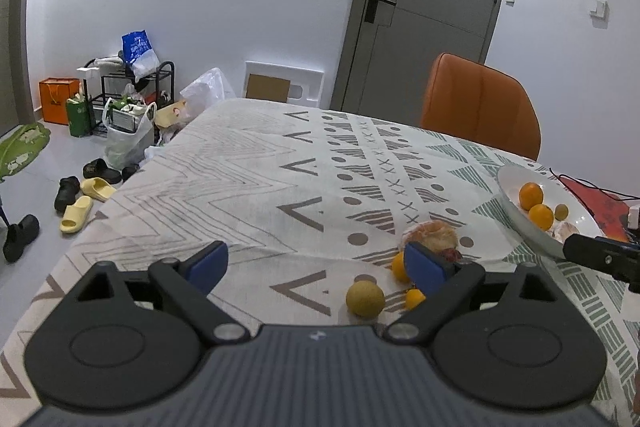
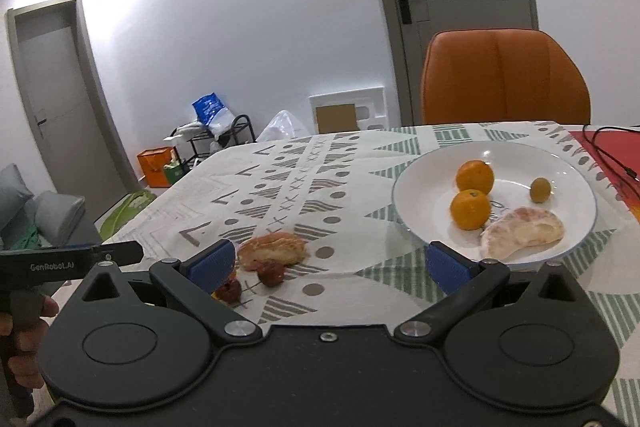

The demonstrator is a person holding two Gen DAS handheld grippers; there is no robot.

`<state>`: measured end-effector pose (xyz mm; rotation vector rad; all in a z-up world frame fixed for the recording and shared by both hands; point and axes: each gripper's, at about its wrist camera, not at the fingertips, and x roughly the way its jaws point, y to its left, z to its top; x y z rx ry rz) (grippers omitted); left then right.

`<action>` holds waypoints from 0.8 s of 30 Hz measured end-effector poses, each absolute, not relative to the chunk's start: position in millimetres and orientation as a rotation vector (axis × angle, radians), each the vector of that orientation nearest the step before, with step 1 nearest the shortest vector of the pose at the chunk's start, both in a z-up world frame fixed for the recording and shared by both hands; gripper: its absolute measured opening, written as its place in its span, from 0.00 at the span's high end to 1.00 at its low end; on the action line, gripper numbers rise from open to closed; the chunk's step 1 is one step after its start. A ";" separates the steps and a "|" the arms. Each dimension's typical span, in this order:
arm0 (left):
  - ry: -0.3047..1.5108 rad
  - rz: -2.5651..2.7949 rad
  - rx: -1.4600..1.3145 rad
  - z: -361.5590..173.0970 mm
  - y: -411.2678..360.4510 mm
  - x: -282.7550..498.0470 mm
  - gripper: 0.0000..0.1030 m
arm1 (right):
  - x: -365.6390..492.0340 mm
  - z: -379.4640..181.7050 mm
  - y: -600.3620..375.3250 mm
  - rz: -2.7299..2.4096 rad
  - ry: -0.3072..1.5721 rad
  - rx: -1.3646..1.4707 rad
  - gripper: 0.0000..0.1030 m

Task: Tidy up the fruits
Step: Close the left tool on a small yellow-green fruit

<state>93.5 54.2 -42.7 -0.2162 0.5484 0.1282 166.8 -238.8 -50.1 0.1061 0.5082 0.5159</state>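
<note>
A white plate (image 2: pixel 420 171) holds two oranges (image 2: pixel 475 177), a small green fruit (image 2: pixel 540 189) and a peeled pomelo piece (image 2: pixel 522 231). The plate also shows in the left wrist view (image 1: pixel 516 211). On the cloth lie another peeled pomelo piece (image 2: pixel 274 247), two small red fruits (image 2: pixel 270 271), a round yellow-brown fruit (image 1: pixel 365 298) and two small oranges (image 1: pixel 398 265). My left gripper (image 1: pixel 316 267) is open and empty above the cloth, left of these loose fruits. My right gripper (image 2: pixel 336 265) is open and empty, in front of the plate.
The table wears a patterned cloth (image 1: pixel 256 187). An orange chair (image 2: pixel 504 79) stands at the far side. A black cable (image 2: pixel 608 155) lies on a red mat at the right. Shoes, bags and a rack (image 1: pixel 132 95) stand on the floor at the left.
</note>
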 end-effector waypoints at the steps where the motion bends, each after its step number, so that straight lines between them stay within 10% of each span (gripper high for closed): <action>1: 0.547 0.126 -0.216 -43.6 53.4 93.3 0.11 | 166.3 -50.2 -237.1 0.519 0.510 0.105 0.01; 15: 0.619 0.059 -0.279 -64.0 53.4 103.5 0.49 | 170.0 -59.7 -218.9 0.589 0.576 0.078 0.27; 24: 0.637 0.019 -0.300 -72.9 49.2 110.6 0.56 | 170.1 -67.1 -201.9 0.644 0.620 0.068 0.40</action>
